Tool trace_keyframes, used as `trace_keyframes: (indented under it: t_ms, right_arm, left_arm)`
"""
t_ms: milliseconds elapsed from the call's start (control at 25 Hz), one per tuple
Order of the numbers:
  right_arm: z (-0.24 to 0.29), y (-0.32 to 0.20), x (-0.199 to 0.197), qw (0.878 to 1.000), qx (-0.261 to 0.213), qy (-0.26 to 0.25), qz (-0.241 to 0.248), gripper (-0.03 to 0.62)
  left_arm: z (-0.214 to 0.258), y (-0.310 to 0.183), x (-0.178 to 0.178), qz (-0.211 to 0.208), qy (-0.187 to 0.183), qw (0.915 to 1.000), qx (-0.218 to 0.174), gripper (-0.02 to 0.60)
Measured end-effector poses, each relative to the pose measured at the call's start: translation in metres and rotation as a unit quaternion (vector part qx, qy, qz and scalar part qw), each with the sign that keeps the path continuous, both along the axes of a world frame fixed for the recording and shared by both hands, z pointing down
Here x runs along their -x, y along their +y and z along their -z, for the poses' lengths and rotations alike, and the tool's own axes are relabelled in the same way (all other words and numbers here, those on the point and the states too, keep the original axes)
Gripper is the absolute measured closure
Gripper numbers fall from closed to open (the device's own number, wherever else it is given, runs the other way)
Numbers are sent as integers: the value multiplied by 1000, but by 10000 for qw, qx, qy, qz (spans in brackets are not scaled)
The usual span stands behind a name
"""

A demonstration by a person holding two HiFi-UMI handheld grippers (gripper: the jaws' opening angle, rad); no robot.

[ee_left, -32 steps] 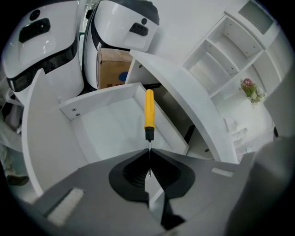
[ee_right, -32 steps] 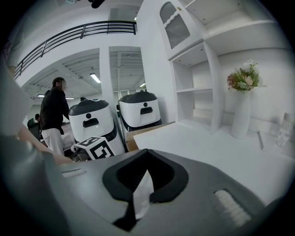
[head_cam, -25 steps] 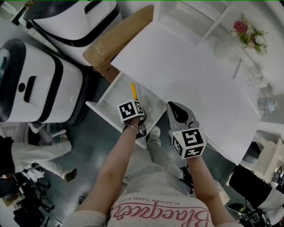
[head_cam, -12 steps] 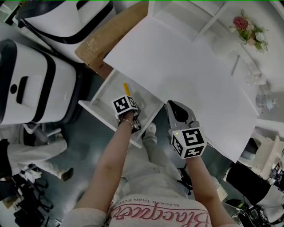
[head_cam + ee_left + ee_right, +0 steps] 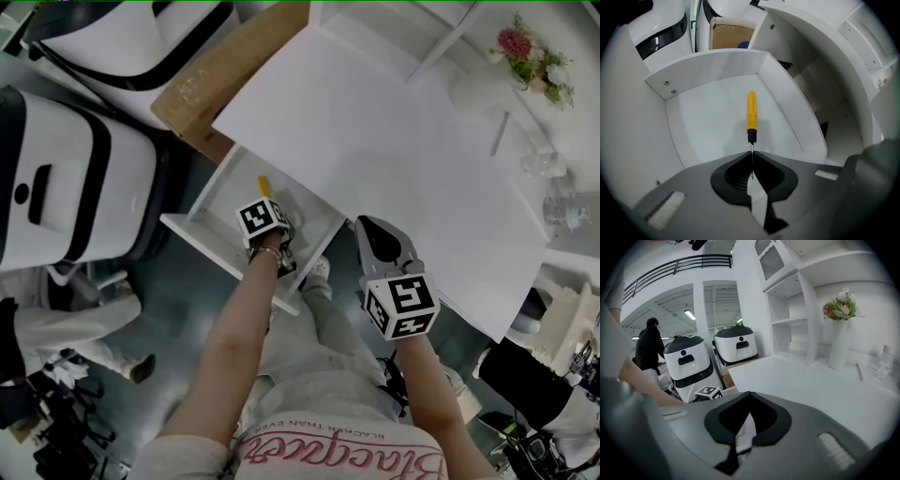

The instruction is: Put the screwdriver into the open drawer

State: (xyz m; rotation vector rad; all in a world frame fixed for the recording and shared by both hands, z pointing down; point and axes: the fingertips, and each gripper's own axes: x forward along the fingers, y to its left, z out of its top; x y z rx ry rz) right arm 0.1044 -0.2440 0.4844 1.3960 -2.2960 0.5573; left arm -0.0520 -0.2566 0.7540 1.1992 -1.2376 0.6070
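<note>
Our left gripper (image 5: 751,157) has sunk into the white open drawer (image 5: 717,63), jaws pinching the yellow-handled screwdriver (image 5: 751,117) by its shaft, handle ahead.

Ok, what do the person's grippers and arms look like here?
The left gripper and right gripper are grey shells with black-lined jaws; each carries a white cube with black square markers. Forearms are bare, with a bracelet on the left wrist and a pale top with pink lettering.

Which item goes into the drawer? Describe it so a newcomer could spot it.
Under the edge of the white table a white drawer stands pulled open. Over its floor, the left tongs pinch the metal shaft of a screwdriver; its yellow handle is the only coloured thing there.
</note>
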Motion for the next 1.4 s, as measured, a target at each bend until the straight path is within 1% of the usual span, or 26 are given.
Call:
trace_keyframes:
  t_ms: [160,480,600,760,920,1040,1120,1240,1400]
  right_arm:
    - [-5,3,-2,10000,61,44,11,592]
    - [-9,4,2,9999,118,52,15,592]
    - [-11,6,5,9999,130,47,42,592]
    - [-11,9,7,9999,135,52,66,592]
    - [-12,12,7,9999,148,57,59,592]
    - [-11,15,8,9999,152,53,41,592]
    - [-9,16,10,9999,150,44,43,592]
    - [-7,17,13,9999,121,23,58,592]
    - [0,16,18,10000,40,9,80,592]
  left_arm:
    - [-7,1,-1,-34,-31,9999,100,551]
    - [-21,4,-4,-124,44,9994,313,549]
    - [-30,8,-1,-147,-9,9989,446,548]
    - [-31,16,-6,-219,88,9976,653,548]
    - [-40,19,-5,-315,75,9967,746,546]
    - [-32,25,-6,-347,162,9957,848,531]
    - [-31,23,-4,-310,166,9963,790,512]
    - [-31,18,-1,-207,215,9972,687,461]
    - [-18,16,-2,-90,331,9975,619,440]
